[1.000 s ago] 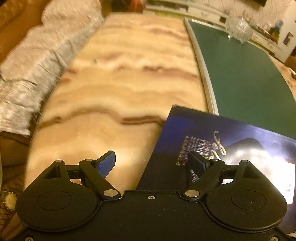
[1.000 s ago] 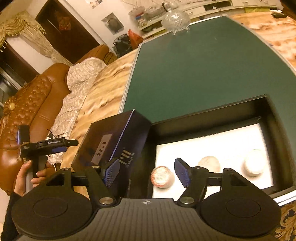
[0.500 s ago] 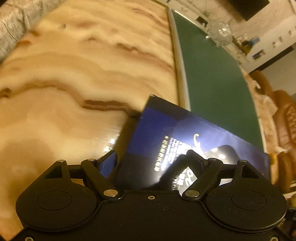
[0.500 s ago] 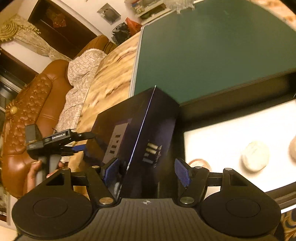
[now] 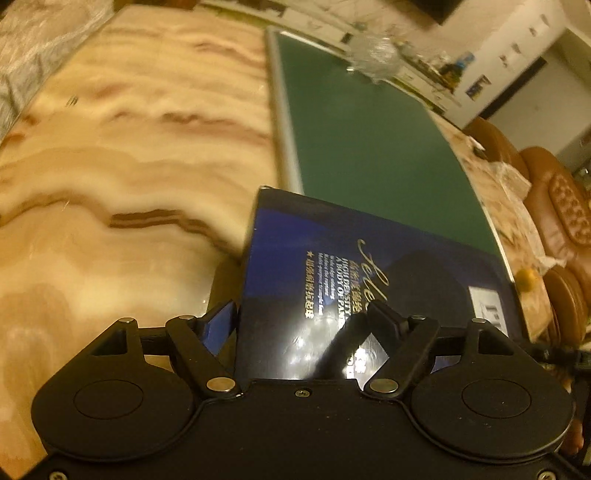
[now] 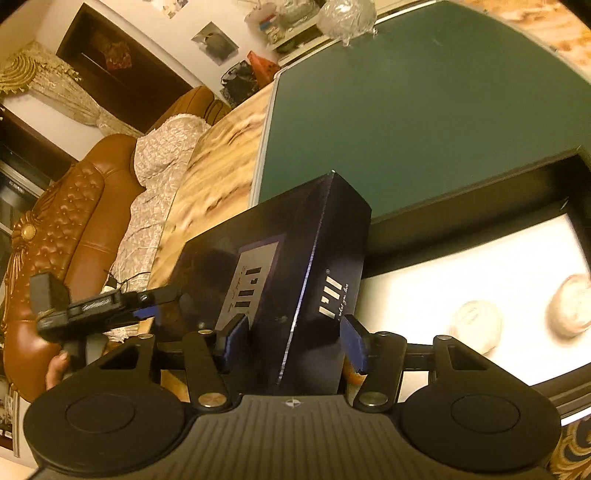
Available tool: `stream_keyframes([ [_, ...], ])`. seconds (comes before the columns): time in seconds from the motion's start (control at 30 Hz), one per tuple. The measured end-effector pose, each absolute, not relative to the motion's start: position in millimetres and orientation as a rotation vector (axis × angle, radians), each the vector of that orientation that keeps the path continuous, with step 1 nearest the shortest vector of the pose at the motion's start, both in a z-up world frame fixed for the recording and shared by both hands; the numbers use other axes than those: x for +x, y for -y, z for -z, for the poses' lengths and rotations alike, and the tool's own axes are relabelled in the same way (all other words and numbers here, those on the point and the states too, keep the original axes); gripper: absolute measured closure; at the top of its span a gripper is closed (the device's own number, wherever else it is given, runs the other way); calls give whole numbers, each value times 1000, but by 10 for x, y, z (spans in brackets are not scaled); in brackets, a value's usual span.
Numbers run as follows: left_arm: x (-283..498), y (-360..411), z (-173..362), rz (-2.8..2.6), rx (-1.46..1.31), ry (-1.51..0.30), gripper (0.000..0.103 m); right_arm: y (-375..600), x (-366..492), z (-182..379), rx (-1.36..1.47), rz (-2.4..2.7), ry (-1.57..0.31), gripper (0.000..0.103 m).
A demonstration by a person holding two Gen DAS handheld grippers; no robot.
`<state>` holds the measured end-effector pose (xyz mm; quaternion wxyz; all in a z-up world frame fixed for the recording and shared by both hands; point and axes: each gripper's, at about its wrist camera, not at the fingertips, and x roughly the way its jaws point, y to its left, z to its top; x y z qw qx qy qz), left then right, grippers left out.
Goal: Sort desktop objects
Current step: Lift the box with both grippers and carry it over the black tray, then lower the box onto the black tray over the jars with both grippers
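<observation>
A dark blue box lid [image 5: 369,266] with gold lettering stands tilted at the edge of the green mat. My left gripper [image 5: 299,317] straddles its near edge, one finger under and one over; it looks closed on it. In the right wrist view the same lid [image 6: 295,258] sits between the fingers of my right gripper [image 6: 291,339], which touch both its sides. The left gripper [image 6: 110,306] shows there at the lid's far left edge. Beside the lid lies the open black box [image 6: 480,199] with a white lining and two round white objects [image 6: 476,325].
A marble-patterned table [image 5: 129,166] carries a green mat [image 5: 369,147]. A clear glass bowl [image 6: 347,14] stands at the mat's far end. Brown leather sofas [image 6: 66,221] with a lace cover flank the table. A small orange fruit [image 5: 528,278] lies by the right table edge.
Both grippers have closed in on the lid. The right gripper moved left from over the open box until the lid sat between its fingers. The lid has lifted and tilted.
</observation>
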<state>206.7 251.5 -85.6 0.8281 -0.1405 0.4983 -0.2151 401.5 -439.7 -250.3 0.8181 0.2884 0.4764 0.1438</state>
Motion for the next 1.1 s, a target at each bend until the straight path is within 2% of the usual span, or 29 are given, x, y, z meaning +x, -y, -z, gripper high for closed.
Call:
stream_keyframes([
  [0.3, 1701, -1939, 578, 511, -255, -1023, 26, 4868, 3799, 2427, 576, -264, -973, 44],
  [0.67, 1457, -1210, 493, 572, -242, -1026, 26, 5445, 3535, 2335, 529, -213, -921, 43],
  [1.1, 1227, -693, 522, 497, -151, -1062, 25, 5474, 3086, 2268, 508, -226, -891, 43],
])
